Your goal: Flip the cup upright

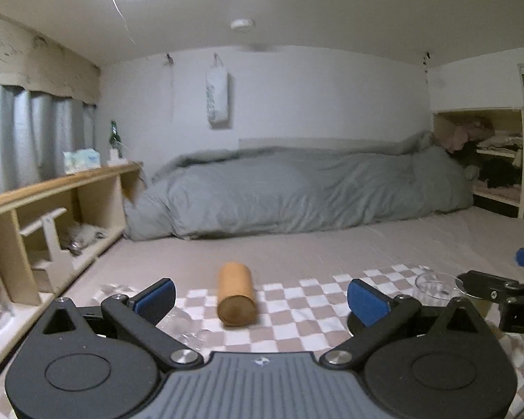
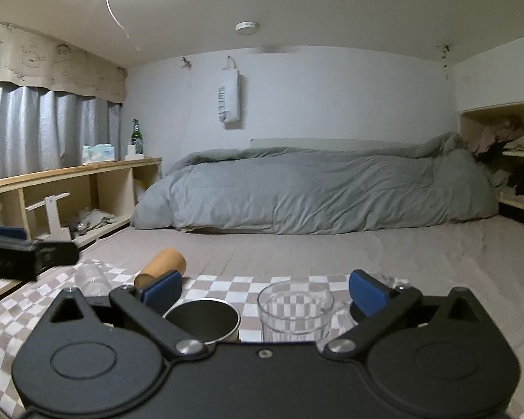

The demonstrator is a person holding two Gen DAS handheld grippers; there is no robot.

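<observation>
Left gripper (image 1: 261,296): blue-padded fingers spread wide, holding nothing, low over the checkered cloth (image 1: 297,321).
Right gripper (image 2: 264,293): fingers likewise spread wide and empty; its black body shows at the right edge of the left wrist view.
Tan cup (image 1: 235,294): lies on its side on the checkered cloth, between the left gripper's fingers in the view and beyond their tips, touching neither; in the right wrist view it sits at the left, partly behind the left finger.
Clear glass mug (image 2: 294,310): upright on the cloth between the right gripper's fingers.
Dark metal cup (image 2: 203,319): upright, just beside the mug on its left.
Clear plastic cup (image 2: 91,278): on its side near the tan cup.
Grey duvet (image 2: 314,192): bunched at the far end of the bed.
</observation>
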